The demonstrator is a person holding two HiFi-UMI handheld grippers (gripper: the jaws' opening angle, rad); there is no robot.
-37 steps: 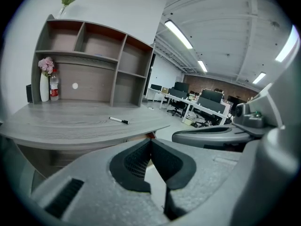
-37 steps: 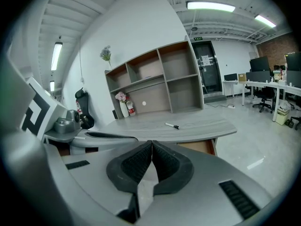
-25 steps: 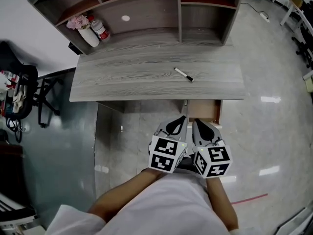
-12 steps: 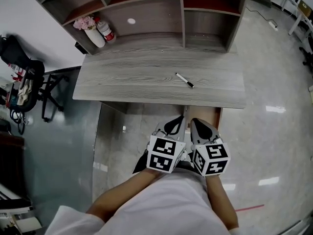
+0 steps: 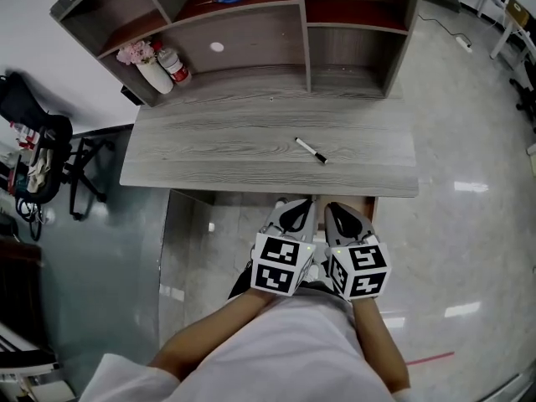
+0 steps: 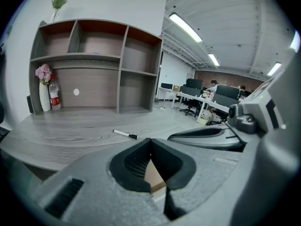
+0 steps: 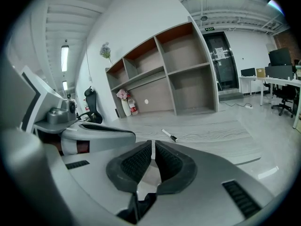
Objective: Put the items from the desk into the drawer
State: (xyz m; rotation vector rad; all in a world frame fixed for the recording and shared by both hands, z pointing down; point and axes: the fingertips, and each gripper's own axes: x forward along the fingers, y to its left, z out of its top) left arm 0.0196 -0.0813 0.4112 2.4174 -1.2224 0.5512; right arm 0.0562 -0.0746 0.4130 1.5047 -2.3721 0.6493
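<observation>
"Grey counter. What's on it?"

"Only a marker pen, near the counter's front edge. It's not in the drawer yet."

"And the grippers?"

"Left gripper and right gripper hang below the counter's front edge, jaws closed, holding nothing."

Desk: grey wood-grain, set just ahead of the left gripper and right gripper.
Shelf unit: stood on the desk's far edge.
Floor: glossy pale tiles, seen right of both.
Chair: black, placed well left.
Ceiling lamps: lit strips.
</observation>
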